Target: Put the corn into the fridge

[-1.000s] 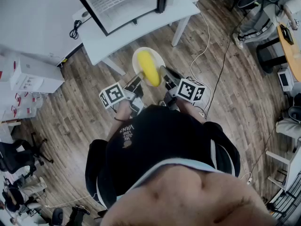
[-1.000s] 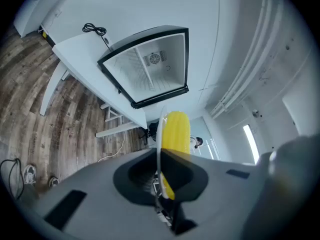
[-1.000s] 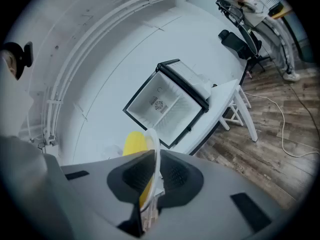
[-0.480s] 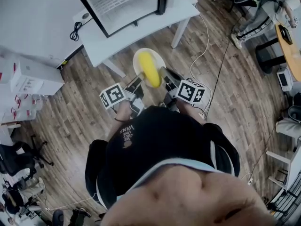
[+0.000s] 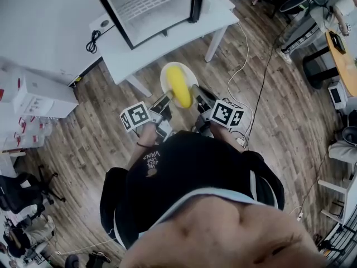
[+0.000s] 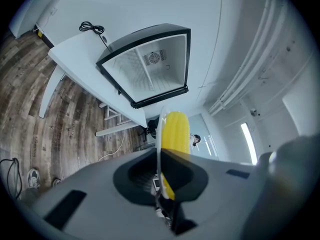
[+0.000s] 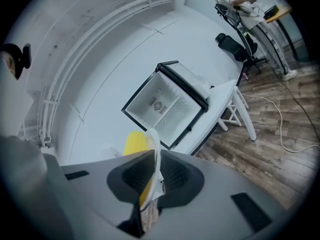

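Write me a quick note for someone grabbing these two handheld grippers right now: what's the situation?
Grippers: the left gripper is shut on one rim of the white plate; the right gripper is shut on the opposite rim.
Things: the corn lies on the plate, held over the wood floor short of the table. The fridge stands on that table with its front open.
Done: corn lifted on the plate, fridge open.
Left: carry the plate forward and get the corn into the fridge.

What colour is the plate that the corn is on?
White. The plate shows best in the head view, carrying the yellow corn.
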`<state>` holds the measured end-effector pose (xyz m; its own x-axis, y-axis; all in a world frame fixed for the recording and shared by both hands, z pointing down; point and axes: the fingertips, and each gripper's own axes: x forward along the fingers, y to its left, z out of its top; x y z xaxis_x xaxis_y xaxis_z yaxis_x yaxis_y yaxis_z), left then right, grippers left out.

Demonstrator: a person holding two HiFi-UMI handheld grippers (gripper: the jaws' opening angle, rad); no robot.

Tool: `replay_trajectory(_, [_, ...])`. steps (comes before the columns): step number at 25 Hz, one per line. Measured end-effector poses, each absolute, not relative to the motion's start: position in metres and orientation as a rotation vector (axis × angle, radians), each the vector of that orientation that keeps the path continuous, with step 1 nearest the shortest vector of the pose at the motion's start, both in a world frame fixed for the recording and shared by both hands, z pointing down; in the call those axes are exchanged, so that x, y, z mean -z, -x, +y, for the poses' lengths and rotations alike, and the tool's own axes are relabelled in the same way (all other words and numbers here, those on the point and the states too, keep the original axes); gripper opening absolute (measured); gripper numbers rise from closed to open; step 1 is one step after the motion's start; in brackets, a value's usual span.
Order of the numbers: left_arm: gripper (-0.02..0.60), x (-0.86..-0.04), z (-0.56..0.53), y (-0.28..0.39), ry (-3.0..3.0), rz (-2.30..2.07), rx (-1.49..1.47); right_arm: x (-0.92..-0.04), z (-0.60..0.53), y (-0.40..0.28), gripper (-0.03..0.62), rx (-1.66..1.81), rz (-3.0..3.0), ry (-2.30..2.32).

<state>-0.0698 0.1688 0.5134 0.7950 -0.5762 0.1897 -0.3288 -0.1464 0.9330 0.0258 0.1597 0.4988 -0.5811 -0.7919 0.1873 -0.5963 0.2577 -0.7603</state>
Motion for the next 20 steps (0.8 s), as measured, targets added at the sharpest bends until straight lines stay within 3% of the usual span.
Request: replay_trajectory(20, [0.032, -0.522, 0.155, 0.089, -1.759, -0.653, 0.206, -0.507, 0.152, -0.006, 0.038, 1.224, 2.226, 1.354])
